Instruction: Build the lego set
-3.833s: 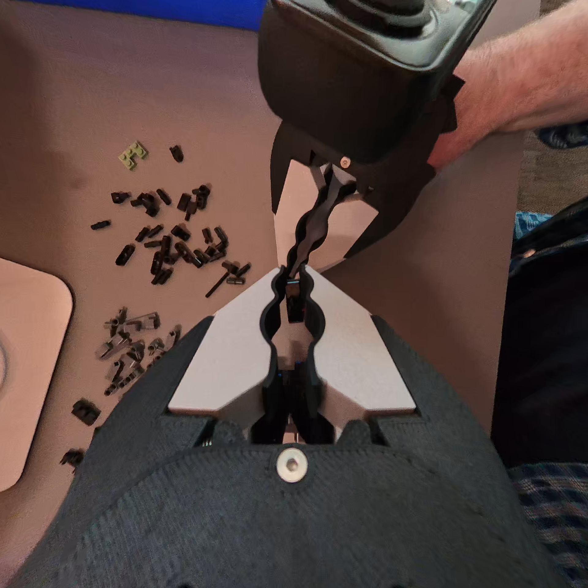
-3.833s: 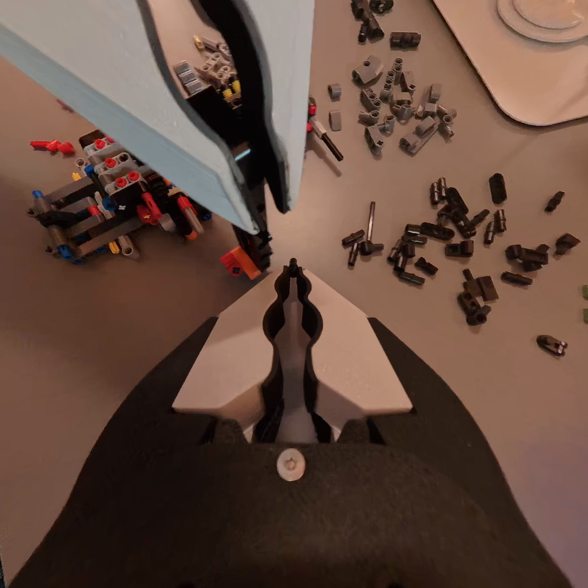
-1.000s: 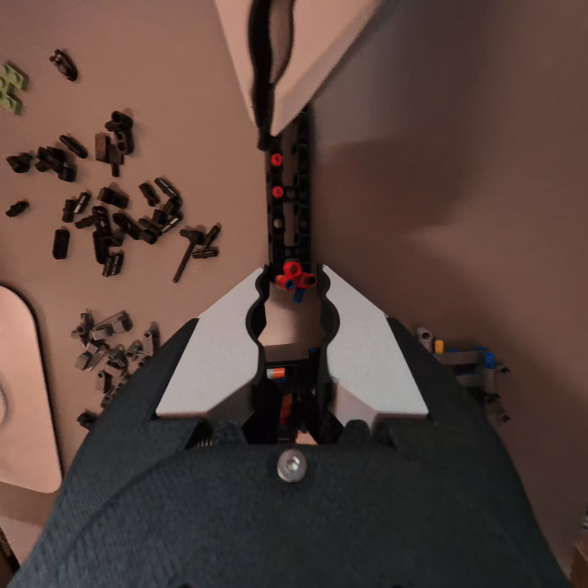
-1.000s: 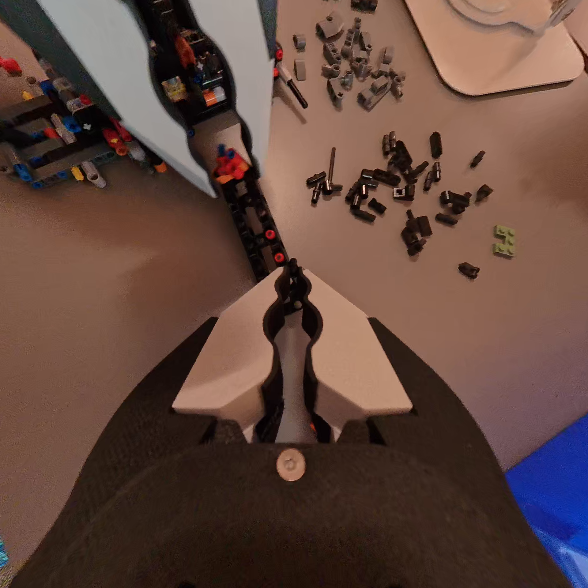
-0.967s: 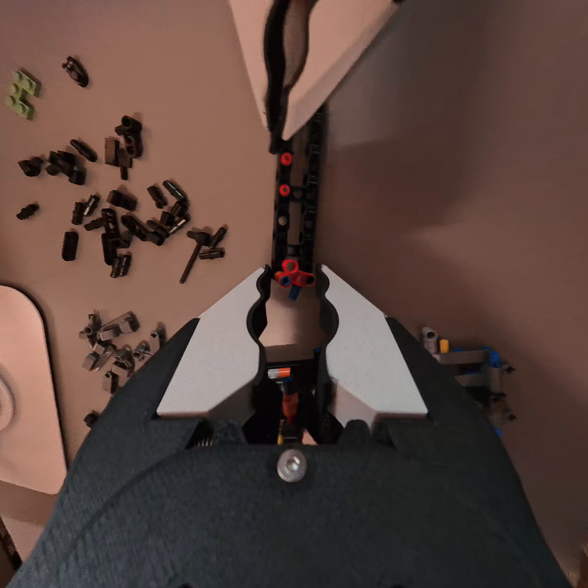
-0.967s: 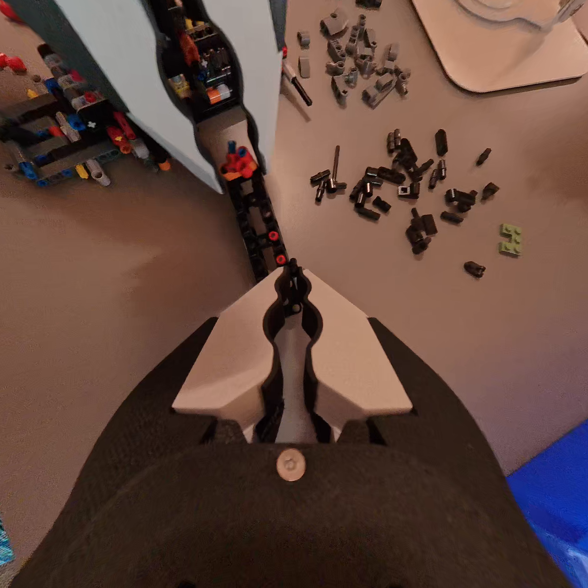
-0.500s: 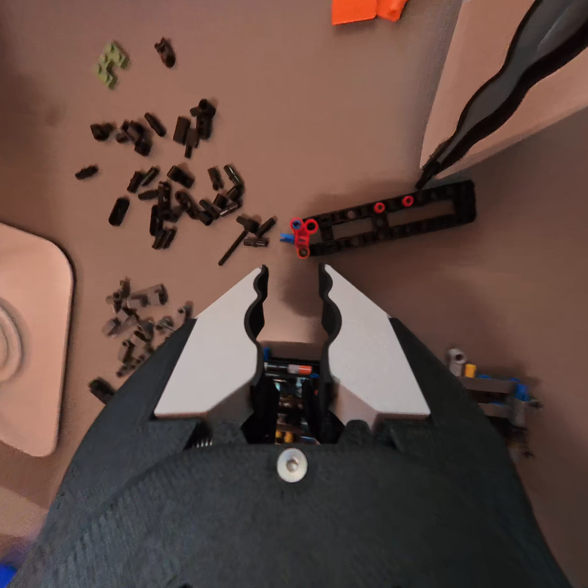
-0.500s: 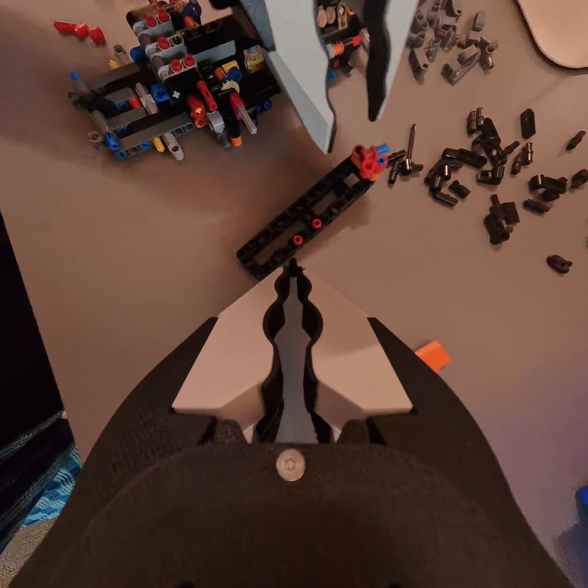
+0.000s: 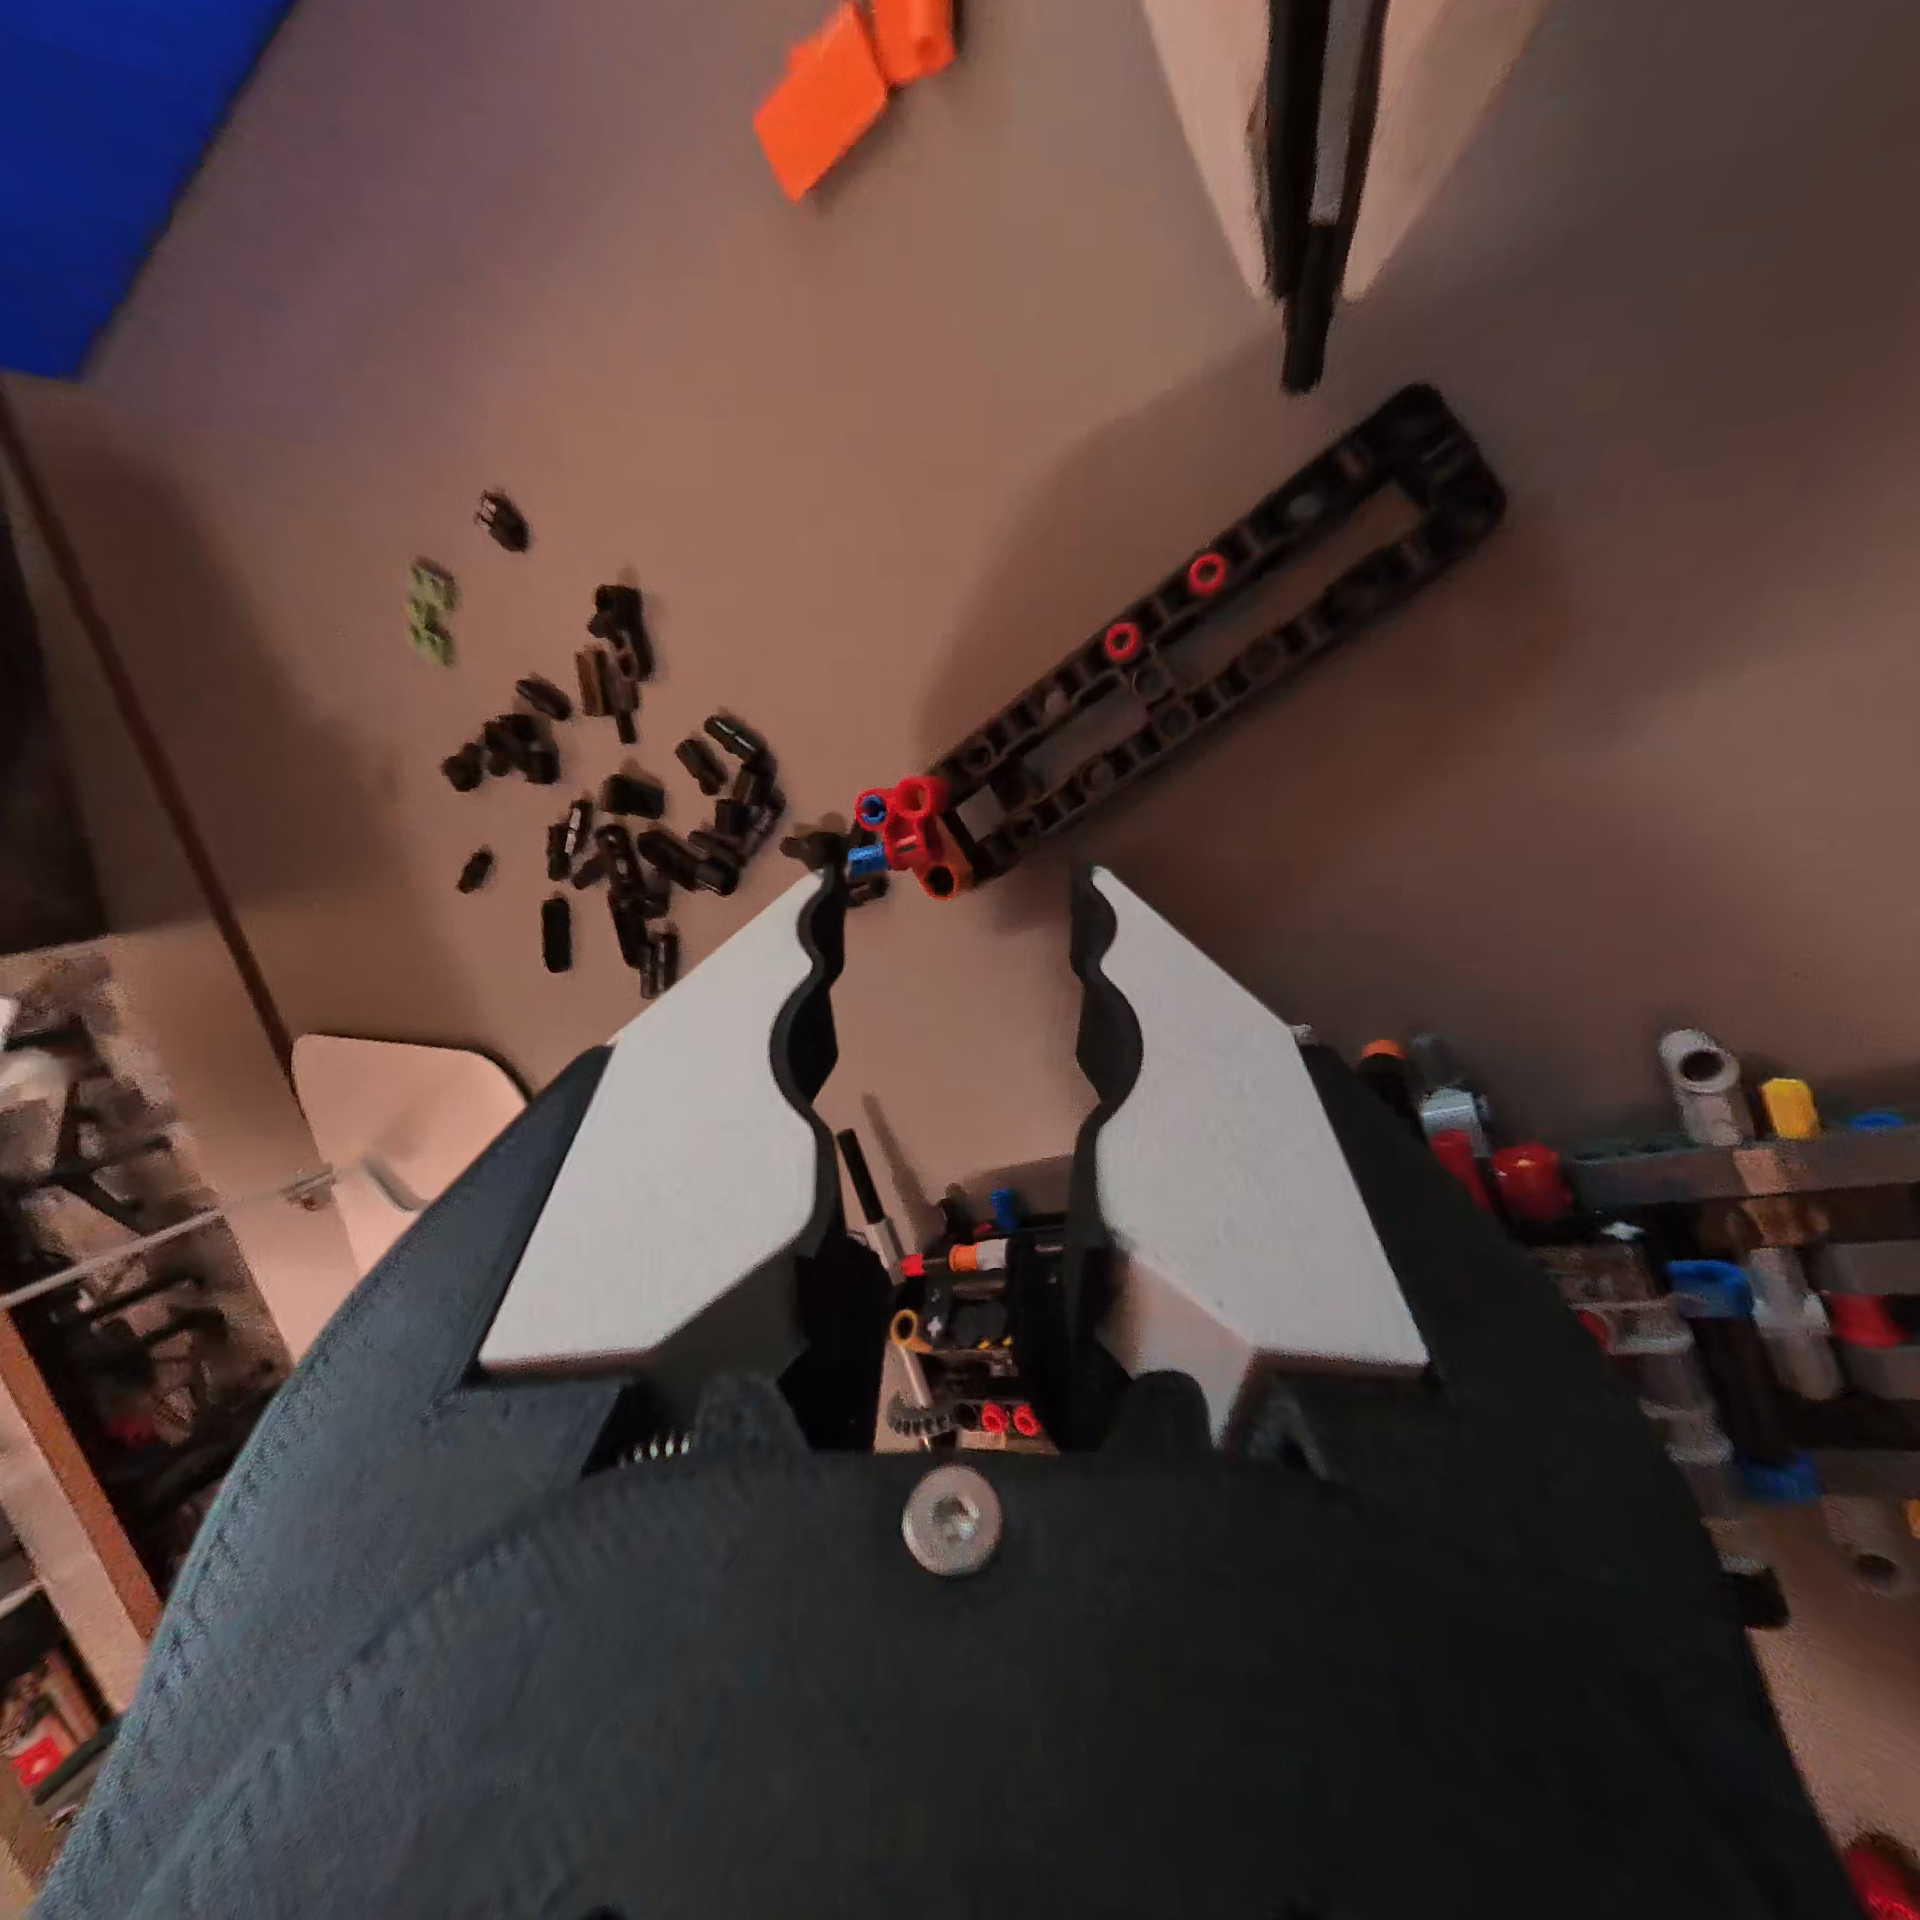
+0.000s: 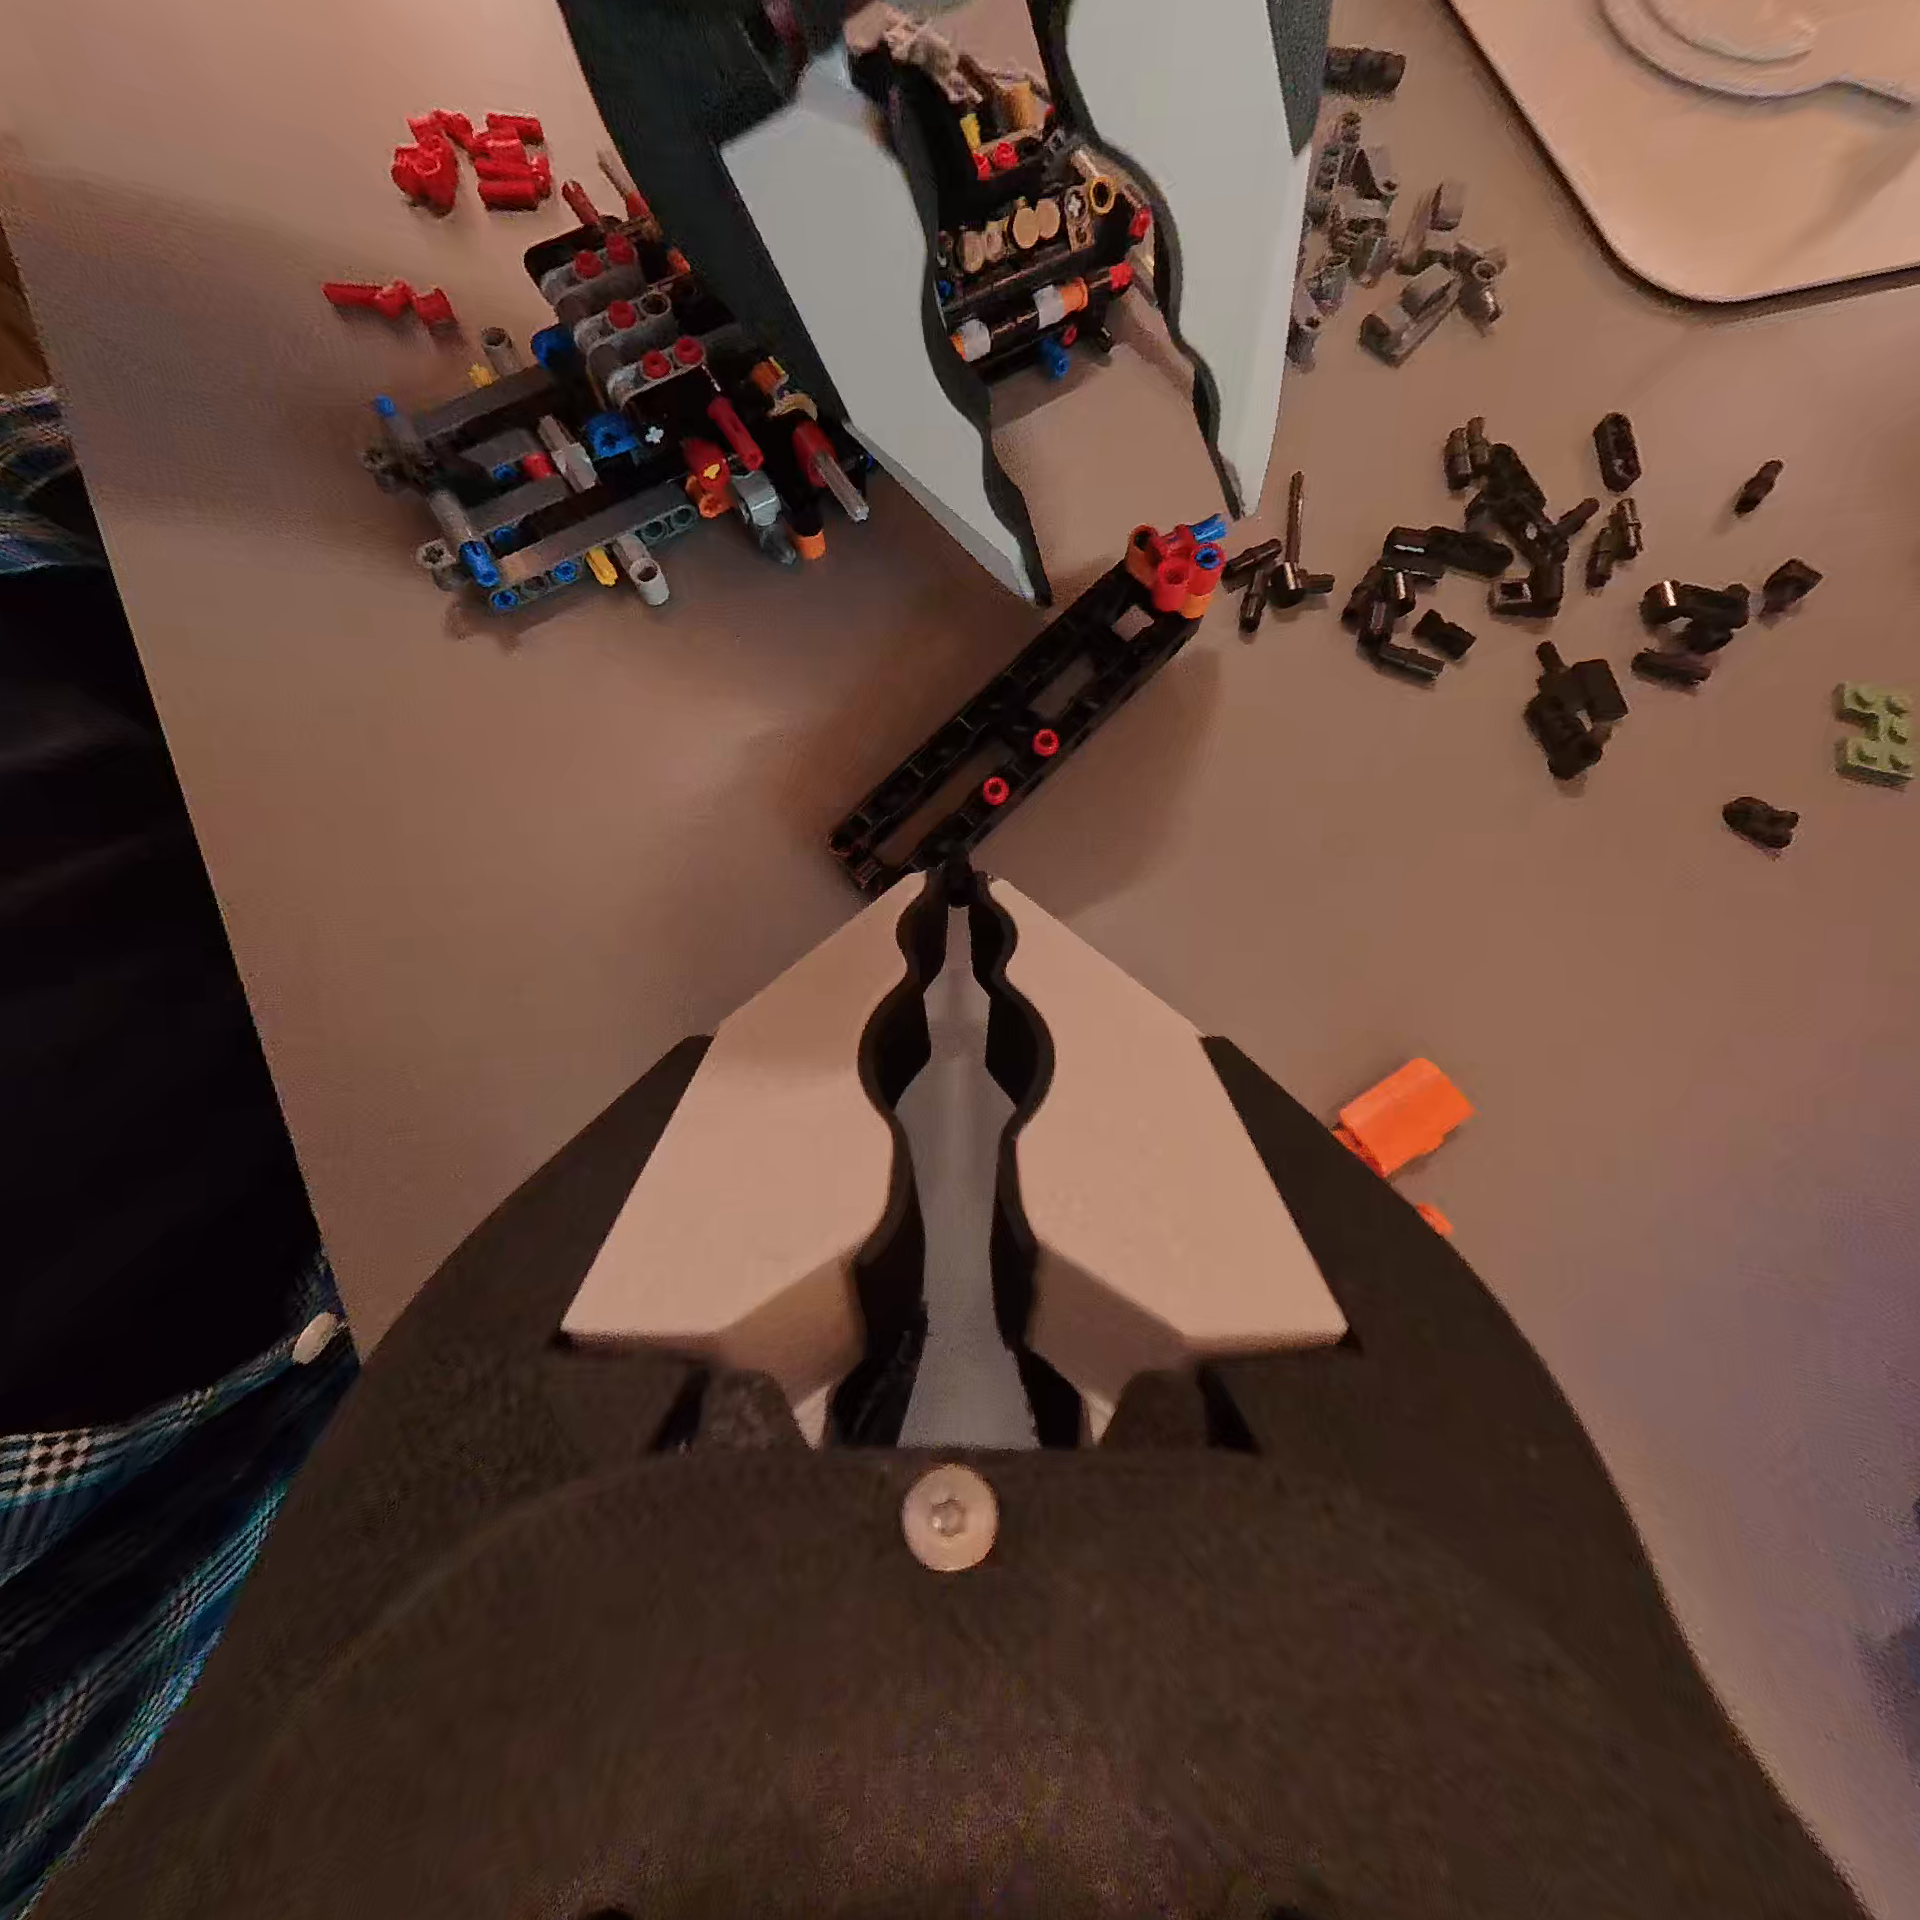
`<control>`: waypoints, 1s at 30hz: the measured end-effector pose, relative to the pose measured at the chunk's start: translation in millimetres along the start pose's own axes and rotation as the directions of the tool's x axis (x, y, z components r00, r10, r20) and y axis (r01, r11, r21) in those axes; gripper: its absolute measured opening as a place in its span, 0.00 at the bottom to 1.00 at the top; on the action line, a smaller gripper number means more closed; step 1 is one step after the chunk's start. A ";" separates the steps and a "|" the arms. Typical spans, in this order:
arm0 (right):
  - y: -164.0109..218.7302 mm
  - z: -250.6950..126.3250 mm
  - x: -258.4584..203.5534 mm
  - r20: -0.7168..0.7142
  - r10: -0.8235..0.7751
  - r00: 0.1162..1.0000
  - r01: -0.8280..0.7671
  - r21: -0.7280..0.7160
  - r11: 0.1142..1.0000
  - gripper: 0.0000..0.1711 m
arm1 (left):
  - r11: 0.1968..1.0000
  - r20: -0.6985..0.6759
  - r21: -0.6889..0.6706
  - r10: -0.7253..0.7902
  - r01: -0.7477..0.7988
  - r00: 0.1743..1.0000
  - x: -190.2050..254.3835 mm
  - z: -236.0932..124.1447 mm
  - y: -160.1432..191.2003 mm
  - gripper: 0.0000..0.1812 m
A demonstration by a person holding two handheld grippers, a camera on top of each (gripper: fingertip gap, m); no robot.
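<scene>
Black lego frame (image 10: 1023, 717) flat on tabletop (image 10: 623, 831), lying diagonally; right gripper (image 10: 958, 891) jaws pinching a small black pin (image 10: 958, 883) at near end, left gripper (image 9: 951, 883) gaping, empty, at far end.

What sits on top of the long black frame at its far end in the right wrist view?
A red connector cluster with blue and orange pins caps that end of the black frame. The holes beneath it are hidden.
</scene>
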State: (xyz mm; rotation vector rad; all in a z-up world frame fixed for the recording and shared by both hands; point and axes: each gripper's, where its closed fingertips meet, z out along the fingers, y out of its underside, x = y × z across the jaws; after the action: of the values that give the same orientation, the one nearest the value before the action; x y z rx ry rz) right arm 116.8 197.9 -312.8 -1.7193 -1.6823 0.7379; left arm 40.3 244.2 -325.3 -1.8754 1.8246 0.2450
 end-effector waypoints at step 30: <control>18.7 -18.8 21.5 -0.039 0.091 0.995 -0.089 0.042 0.995 0.01 | 0.847 -0.298 0.060 -0.490 0.529 0.819 9.8 -5.0 -49.8 0.25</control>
State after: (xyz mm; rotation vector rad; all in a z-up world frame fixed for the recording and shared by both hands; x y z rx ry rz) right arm 144.0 218.5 -314.0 -1.7799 -1.5612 0.7676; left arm 88.5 231.7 -314.2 -2.2952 1.3674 -0.3427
